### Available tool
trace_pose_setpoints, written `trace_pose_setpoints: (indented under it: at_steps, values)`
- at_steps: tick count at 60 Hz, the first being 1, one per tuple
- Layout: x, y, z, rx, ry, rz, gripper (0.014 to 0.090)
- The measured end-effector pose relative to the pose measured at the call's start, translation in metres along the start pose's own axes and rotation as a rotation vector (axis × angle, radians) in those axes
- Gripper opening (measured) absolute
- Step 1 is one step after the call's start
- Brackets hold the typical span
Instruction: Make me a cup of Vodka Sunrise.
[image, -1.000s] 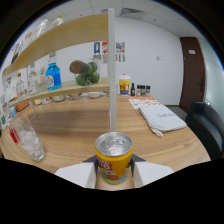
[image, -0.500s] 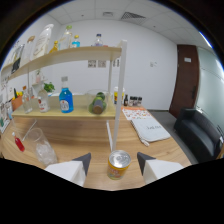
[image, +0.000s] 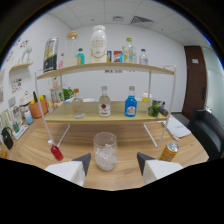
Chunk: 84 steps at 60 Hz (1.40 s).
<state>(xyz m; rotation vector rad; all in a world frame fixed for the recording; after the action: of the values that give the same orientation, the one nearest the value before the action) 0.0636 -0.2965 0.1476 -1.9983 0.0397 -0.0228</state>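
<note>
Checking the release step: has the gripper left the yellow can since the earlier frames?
Yes. The open gripper now frames the ice glass; the yellow can stands on the table to its right, outside the fingers.

The gripper's (image: 110, 161) fingers are cut off below by the dark rim, so only their tips show, one at each side of the glass (image: 105, 150). The can (image: 169, 150) is partly hidden behind the right finger. Labels on the shelf bottles (image: 104, 102) are too small to read. The chair (image: 208, 131) is cut by the rim
</note>
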Motion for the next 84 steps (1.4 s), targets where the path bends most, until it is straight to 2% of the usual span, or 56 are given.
trace_pose_setpoints:
  at_steps: [6, 16, 17, 18, 25, 34, 39, 46, 55, 71, 84]
  values:
    - [-0.025, -0.006, 0.0, 0.002, -0.023, 0.004, 0.0862]
    - [-0.057, -0.058, 0.012, 0.08, -0.042, -0.002, 0.0866]
    - [-0.061, -0.064, 0.014, 0.089, -0.047, -0.001, 0.0824]
    - [-0.065, -0.071, 0.015, 0.096, -0.052, 0.001, 0.0866]
    - [-0.09, -0.104, 0.04, 0.141, -0.082, 0.011, 0.0866]
    - [-0.117, -0.125, 0.082, 0.153, -0.099, 0.004, 0.0853]
    - [-0.125, -0.124, 0.107, 0.136, -0.089, -0.008, 0.0792]
    - [-0.128, -0.111, 0.138, 0.095, -0.062, -0.012, 0.0646]
    - [-0.119, -0.105, 0.152, 0.087, -0.021, -0.005, 0.0383]
    - [-0.12, -0.11, 0.143, 0.106, -0.046, -0.018, 0.0356]
    - [-0.125, -0.142, 0.09, 0.185, -0.09, 0.009, 0.0357]
